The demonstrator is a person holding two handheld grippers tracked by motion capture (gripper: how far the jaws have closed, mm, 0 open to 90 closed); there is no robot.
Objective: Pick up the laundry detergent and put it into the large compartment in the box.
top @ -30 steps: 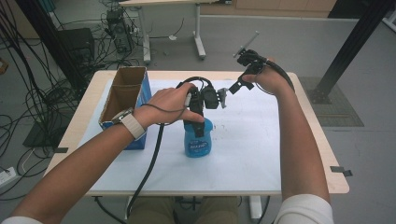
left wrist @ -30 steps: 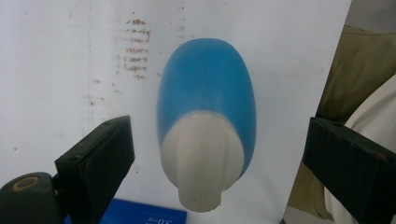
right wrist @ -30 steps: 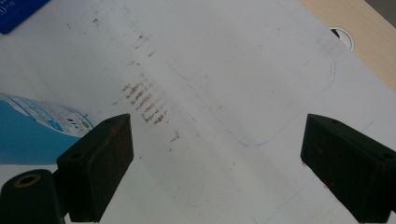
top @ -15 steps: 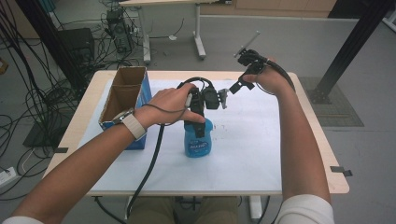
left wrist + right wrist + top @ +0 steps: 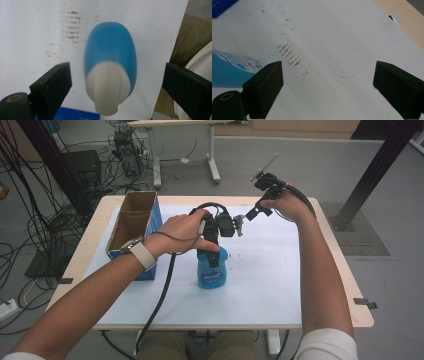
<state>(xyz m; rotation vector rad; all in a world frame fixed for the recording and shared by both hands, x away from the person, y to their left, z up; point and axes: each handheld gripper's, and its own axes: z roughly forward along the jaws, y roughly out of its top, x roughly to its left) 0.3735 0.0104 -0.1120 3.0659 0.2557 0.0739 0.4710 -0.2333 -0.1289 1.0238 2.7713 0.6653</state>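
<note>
High view sits up above the person's side of the table (image 5: 320, 315), looking forward and down, far enough back to catch the floor beyond. Left gripper view looks almost straight down, really close over the blue bottle (image 5: 110, 52) (cap side up). Right gripper view angles down at the white mat (image 5: 332, 37) from a bit farther off. All three share the mat and bottle.

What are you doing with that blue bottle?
A person sits at a table with a gripper in each hand. The left gripper is right above the blue bottle, jaws open on either side of its white cap and not touching it. The right gripper is open too, held over the bare white mat. A cardboard box stands at the left.
</note>
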